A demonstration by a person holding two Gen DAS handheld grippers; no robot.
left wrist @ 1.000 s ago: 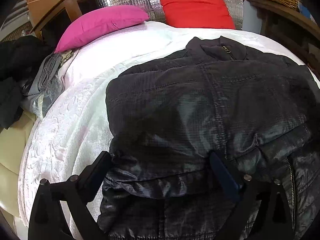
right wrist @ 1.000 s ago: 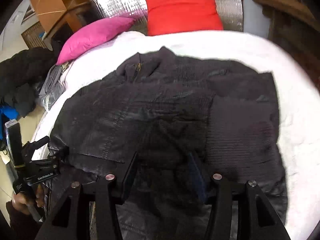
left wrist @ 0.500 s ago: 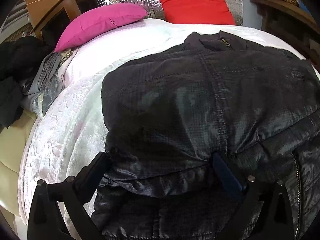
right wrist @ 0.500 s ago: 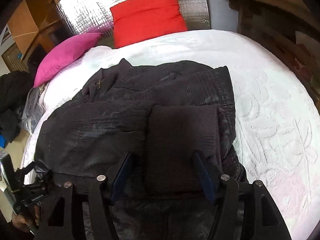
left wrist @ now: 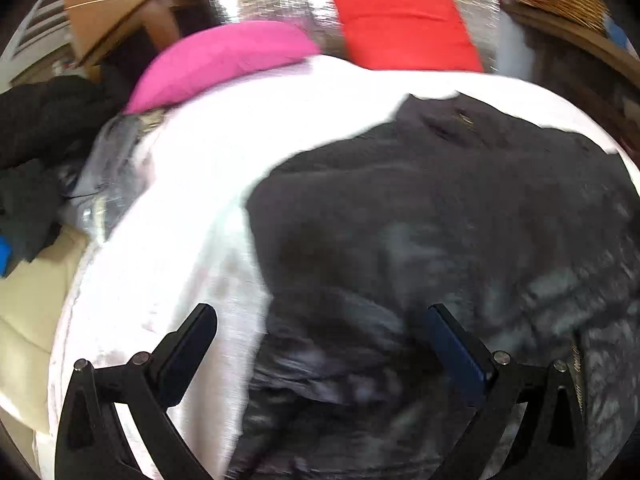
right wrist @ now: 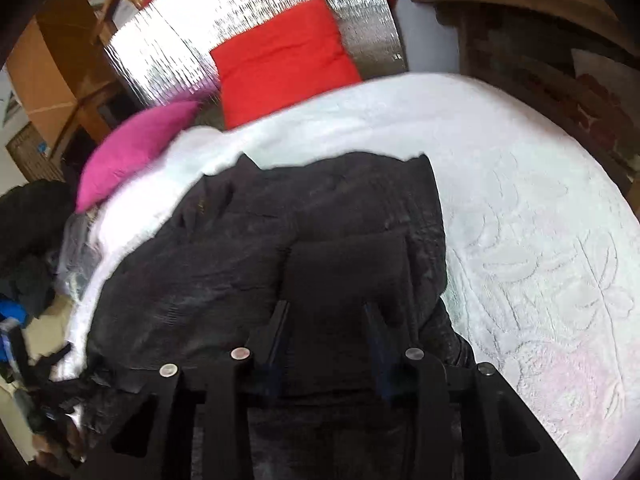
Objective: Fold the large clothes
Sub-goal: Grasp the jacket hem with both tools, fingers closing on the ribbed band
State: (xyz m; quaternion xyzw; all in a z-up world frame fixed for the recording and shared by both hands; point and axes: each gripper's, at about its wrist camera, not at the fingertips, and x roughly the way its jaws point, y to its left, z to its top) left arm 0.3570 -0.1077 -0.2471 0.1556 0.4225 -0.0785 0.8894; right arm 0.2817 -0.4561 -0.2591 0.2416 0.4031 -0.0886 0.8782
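While the black jacket (right wrist: 280, 248) covers the middle of the bed (right wrist: 520, 208), you have open white bedspread to the right of your right fingers (right wrist: 280, 332) and a narrower strip left of your left fingers (left wrist: 188, 340), ending at the bed's edge. Beyond the jacket's collar sit a pink pillow (left wrist: 224, 60) and a red pillow (left wrist: 404, 28) at the head of the bed. The jacket lies flat and quilted, with a knit cuff folded across it just ahead of your right gripper (right wrist: 326, 312). That gripper tilts downward; its fingers have just been narrowing, with the dark fabric between them, though you cannot tell whether they pinch it. Your left gripper (left wrist: 324, 316) also points down, blurred, fingers spread wide over the jacket's left hem edge, gripping nothing.
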